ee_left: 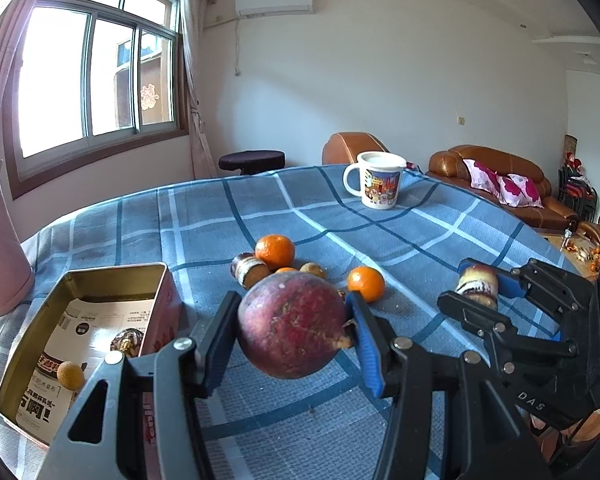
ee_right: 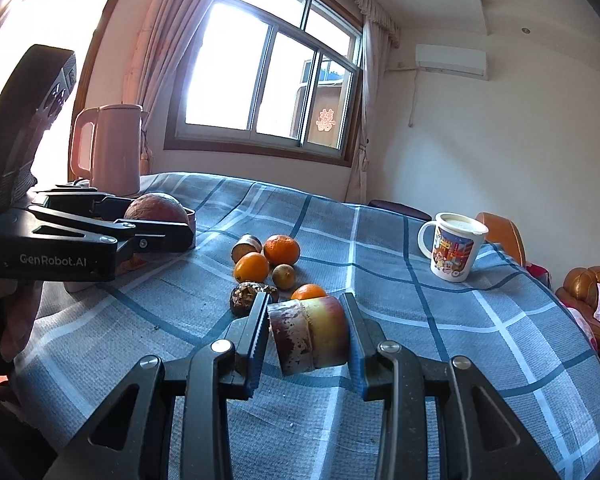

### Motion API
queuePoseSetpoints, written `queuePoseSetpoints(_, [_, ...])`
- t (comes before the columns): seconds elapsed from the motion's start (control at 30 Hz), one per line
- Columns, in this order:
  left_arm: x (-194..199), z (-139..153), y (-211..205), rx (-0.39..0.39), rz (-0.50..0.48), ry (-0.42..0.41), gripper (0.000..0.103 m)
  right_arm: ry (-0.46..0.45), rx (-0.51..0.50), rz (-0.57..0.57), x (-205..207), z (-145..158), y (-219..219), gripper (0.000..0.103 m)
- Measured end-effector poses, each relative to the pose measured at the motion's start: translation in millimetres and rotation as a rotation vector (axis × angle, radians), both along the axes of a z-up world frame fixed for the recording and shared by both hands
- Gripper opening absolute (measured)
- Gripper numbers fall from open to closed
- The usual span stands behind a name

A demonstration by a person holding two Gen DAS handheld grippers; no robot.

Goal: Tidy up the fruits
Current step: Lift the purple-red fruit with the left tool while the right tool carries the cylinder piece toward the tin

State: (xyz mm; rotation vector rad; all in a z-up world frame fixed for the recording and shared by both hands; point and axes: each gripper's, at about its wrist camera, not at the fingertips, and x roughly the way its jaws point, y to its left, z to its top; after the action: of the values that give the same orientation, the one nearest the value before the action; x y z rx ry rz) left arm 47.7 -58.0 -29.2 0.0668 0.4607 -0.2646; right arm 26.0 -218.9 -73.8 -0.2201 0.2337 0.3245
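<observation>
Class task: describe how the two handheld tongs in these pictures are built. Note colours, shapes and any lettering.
Both tongs are black plastic, with triangular cut-outs in the arms and round silver rivets at the pivots. The left tongs have flat fingers faced with blue pads, and "GenRobot.AI" in pale letters along the side. The right tongs match, with ribbed blue pads and "DAS" lettering. No cables or sleeves show.

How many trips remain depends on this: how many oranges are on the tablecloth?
3. The back orange sits farthest in the cluster, the left orange lies just in front of it, and the near orange peeks over the held cane piece. Others may be hidden.
</observation>
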Motion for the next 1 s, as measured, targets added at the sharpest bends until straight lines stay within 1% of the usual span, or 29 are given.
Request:
queuePoseSetpoints(0.3, [-6.4,4.0,0.1,0.004,0.011,-0.043,0.055,-0.029,0.031,-0.006,-3.8,1.9,-4.6,0.036])
queuePoseSetpoints(0.53, [-9.4,4.9,3.3,0.008,0.025,-0.054,0.055,-0.011,0.046,0.003,0.2,4.4,-6.1,0.036])
queuePoseSetpoints(0.77, [-10.1,5.5,11.7,0.013,0.054,-0.052,0.055,-0.004,0.025,0.037,2.3,9.2,5.9,0.036])
queuePoseSetpoints(1.0, [-12.8,10.9,25.8,0.004,0.094,-0.064,0.055,-0.015,0.004,0.077,4.7,20.9,20.1,0.036])
